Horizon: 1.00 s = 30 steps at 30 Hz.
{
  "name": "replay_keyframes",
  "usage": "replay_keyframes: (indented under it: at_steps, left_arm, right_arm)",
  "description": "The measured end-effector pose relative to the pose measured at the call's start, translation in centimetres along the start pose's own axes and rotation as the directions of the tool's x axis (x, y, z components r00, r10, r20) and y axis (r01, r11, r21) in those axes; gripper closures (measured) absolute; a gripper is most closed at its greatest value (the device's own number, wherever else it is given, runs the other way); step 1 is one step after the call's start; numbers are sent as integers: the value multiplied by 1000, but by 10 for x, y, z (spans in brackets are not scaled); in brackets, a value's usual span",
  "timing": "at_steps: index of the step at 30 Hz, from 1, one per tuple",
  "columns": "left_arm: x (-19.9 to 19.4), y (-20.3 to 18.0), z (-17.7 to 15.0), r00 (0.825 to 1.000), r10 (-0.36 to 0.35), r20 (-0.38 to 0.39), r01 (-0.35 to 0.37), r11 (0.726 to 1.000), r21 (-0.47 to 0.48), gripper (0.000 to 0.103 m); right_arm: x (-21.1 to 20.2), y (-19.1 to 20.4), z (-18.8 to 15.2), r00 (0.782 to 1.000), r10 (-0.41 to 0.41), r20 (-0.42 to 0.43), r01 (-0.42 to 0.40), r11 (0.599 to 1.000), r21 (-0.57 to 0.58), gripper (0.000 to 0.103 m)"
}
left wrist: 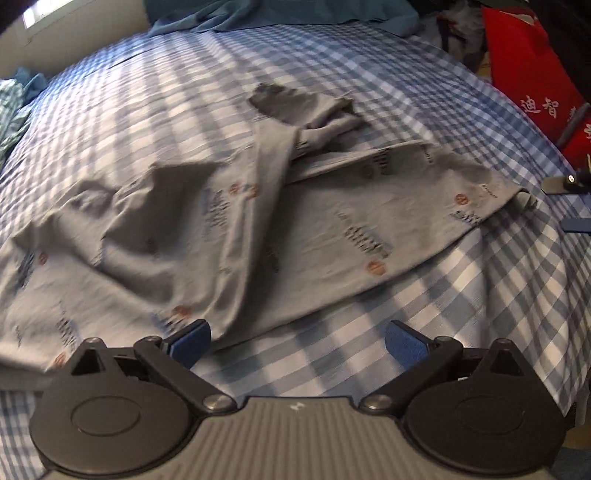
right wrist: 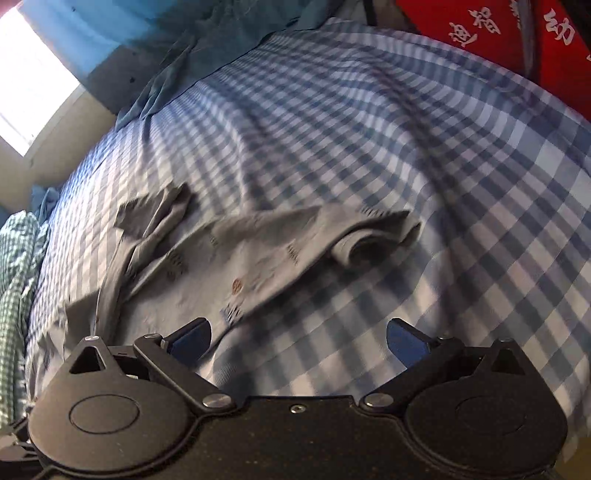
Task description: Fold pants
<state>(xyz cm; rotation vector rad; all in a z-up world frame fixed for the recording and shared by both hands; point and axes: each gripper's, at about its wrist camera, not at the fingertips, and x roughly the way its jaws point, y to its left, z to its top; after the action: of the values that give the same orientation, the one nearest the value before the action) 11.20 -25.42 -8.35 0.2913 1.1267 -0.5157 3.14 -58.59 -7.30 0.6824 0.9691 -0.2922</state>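
Grey printed pants (left wrist: 229, 229) lie crumpled and spread on a blue-and-white checked bedsheet (left wrist: 147, 110). In the left wrist view they fill the middle, with one leg reaching right and a bunched part at the far end. My left gripper (left wrist: 297, 341) is open and empty just above the sheet at the pants' near edge. In the right wrist view the pants (right wrist: 236, 266) lie left of centre, with a rolled cuff at the right. My right gripper (right wrist: 298, 341) is open and empty, its left pad (right wrist: 192, 341) near the pants' near edge.
A teal blanket (left wrist: 280, 14) is bunched at the bed's far end. A red bag with white characters (left wrist: 532, 81) stands at the right, also in the right wrist view (right wrist: 491, 33). Green checked cloth (right wrist: 18, 280) lies at the left. A bright window (right wrist: 26, 92) is far left.
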Motion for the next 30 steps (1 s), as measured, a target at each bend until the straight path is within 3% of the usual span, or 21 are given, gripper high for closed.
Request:
replay_keyframes:
  at_steps: [3, 5, 7, 10, 14, 16, 18, 20, 22, 25, 27, 28, 30]
  left_arm:
    - [21, -58, 30, 999, -51, -6, 51, 993, 110, 1]
    - [35, -92, 45, 996, -89, -27, 92, 978, 187, 1]
    - [47, -117, 54, 995, -95, -37, 101, 964, 246, 7]
    - [63, -145, 63, 998, -46, -47, 59, 944, 324, 15]
    - [80, -162, 62, 997, 25, -77, 11, 900, 436, 25]
    - [85, -163, 59, 994, 19, -104, 31, 887, 460, 46]
    - [86, -160, 59, 993, -18, -115, 65, 906, 418, 61]
    - [84, -157, 60, 996, -14, -92, 48, 924, 380, 83]
    - [81, -153, 63, 997, -19, -80, 44, 945, 324, 93]
    - [75, -145, 66, 997, -38, -72, 54, 972, 231, 94]
    - [69, -138, 67, 997, -55, -54, 63, 985, 161, 94]
    - [65, -133, 68, 997, -60, -39, 65, 990, 126, 94]
    - [56, -126, 69, 997, -76, -9, 77, 995, 67, 94]
  right_arm:
    - [8, -35, 40, 997, 72, -21, -69, 989, 132, 11]
    - [17, -53, 61, 994, 104, -33, -94, 969, 229, 24]
    - [27, -64, 75, 990, 133, -55, -110, 945, 308, 27]
    - [49, -76, 89, 976, 161, -146, -88, 907, 413, 32]
    - [68, -84, 90, 960, 197, -199, -71, 859, 507, 37]
    - [74, -85, 90, 958, 204, -203, -68, 845, 531, 39]
    - [79, -85, 91, 963, 171, -209, -34, 844, 535, 50]
    - [82, -81, 94, 969, 116, -217, 16, 850, 526, 80]
    - [81, -76, 97, 978, 83, -192, 25, 865, 501, 100]
    - [74, -55, 110, 988, 107, -110, -52, 908, 417, 102]
    - [58, -28, 125, 984, 179, -2, -171, 943, 287, 103]
    - [47, -14, 130, 972, 229, 49, -234, 949, 212, 103]
    - [12, 23, 139, 919, 362, 159, -359, 932, -45, 103]
